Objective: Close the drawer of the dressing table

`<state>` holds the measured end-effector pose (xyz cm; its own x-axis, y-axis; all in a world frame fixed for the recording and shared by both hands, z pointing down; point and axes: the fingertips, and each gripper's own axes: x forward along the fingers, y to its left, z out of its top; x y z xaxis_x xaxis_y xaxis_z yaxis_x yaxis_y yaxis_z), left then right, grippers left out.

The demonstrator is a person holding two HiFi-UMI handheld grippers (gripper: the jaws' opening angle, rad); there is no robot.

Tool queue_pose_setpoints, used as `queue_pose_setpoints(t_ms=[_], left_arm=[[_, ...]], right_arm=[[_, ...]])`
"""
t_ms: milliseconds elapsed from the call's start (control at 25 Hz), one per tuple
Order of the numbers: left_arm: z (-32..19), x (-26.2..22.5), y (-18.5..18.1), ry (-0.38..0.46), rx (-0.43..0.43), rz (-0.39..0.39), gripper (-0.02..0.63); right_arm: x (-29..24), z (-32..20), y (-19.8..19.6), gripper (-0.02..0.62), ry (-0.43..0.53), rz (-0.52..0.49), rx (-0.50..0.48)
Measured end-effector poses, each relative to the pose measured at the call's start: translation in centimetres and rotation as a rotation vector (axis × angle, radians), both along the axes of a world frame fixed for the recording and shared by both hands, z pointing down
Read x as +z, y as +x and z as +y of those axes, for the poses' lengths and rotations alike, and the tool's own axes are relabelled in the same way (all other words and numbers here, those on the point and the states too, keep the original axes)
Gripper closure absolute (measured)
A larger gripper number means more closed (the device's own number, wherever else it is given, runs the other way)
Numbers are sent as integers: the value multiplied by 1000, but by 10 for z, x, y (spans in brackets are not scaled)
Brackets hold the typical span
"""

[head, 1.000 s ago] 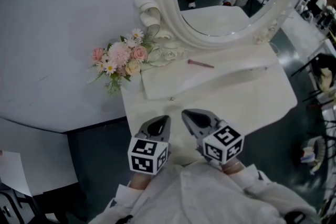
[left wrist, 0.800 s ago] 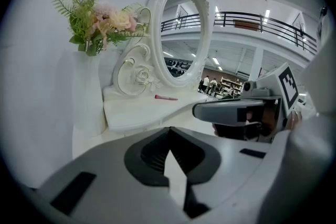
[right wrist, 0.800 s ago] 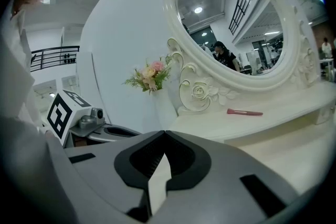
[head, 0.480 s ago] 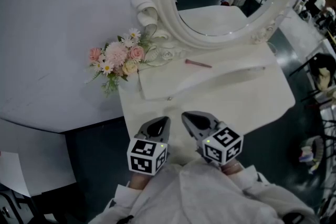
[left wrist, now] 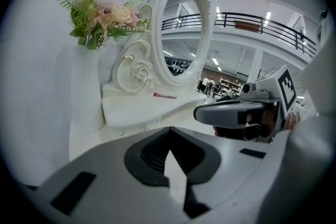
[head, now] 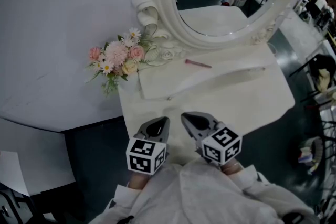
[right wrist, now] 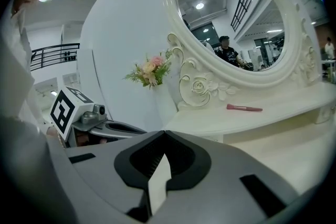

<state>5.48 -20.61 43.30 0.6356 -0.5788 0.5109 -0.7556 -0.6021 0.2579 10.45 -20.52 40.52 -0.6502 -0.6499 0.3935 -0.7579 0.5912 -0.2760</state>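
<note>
Twice recorded jaws pressed together on nothing: left gripper (head: 163,121), right gripper (head: 187,116). Found both at near edge of dressing table (head: 252,99). Located drawer knob (head: 169,98) straight ahead beyond fingertips; judged drawer front crosswise, left gripper nearer.

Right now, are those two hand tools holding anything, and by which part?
Nothing is held. The left gripper and the right gripper both have their jaws shut with nothing between them.

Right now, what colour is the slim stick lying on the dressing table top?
The stick is pinkish red, clearest in the right gripper view.
</note>
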Motion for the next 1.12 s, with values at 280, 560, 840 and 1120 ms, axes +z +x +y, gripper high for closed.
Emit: queue_pose_setpoints(t_ms=[280,560,840,1120], left_arm=[[2,2,3,-9,10,-1,600],[6,5,8,-8,43,-27,601],[7,8,9,-32,46,-4,601],[10,12,10,-56,64,3,600]], right_arm=[[-1,1,-1,588,6,9,-12],[4,2,-1,589,1,35,-20],[9,5,-3,589,-7,51,-28],[17,7,-4,589,-28,60,-28]])
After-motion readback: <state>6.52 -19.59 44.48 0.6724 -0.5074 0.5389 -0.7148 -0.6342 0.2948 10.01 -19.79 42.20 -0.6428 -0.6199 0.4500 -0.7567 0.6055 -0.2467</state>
